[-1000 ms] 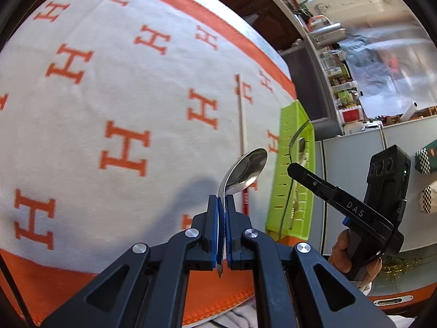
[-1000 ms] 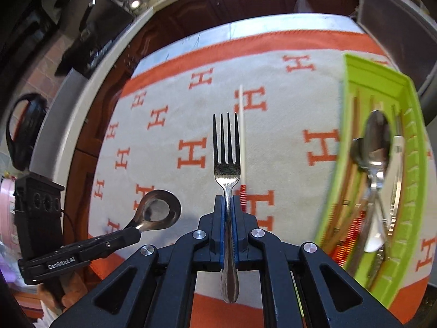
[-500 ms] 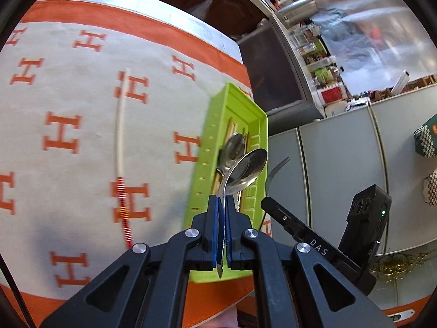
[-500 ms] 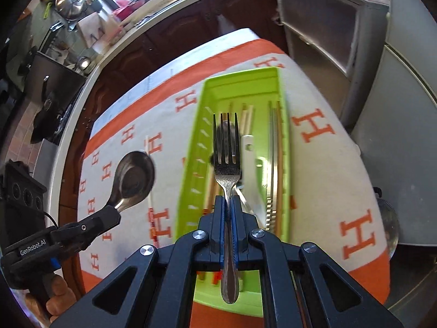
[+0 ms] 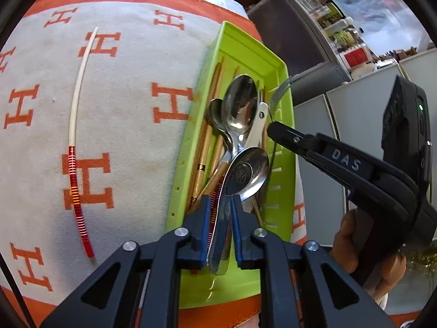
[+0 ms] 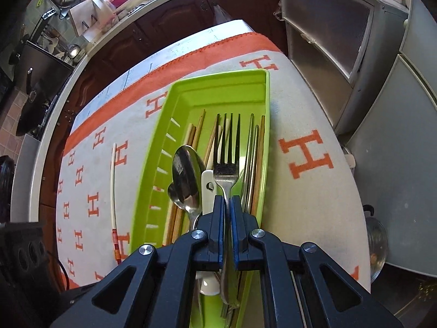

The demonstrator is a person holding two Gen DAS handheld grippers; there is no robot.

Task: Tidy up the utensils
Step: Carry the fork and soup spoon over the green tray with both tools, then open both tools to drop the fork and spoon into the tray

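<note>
Both grippers hang over one green tray that lies on a white cloth with orange H marks.

The left gripper has its jaws opening. One spoon is between them, its bowl turned back-side up just ahead of the tips; there is a gap on both sides of the handle, so the pads do not press it.

The right gripper has its jaws almost closed, pinching the neck of one fork. I count four tines, pointing away from the tool, over the tray.

In the tray, ahead of the left gripper, lie two more spoons, one large and one smaller partly under it, and one white handle with a hole. Beside them are several wooden chopsticks; I cannot count them exactly.

One white chopstick with a red banded end lies alone on the cloth, left of both tools and well apart from the tray.

A hand holds the right gripper's grip.
</note>
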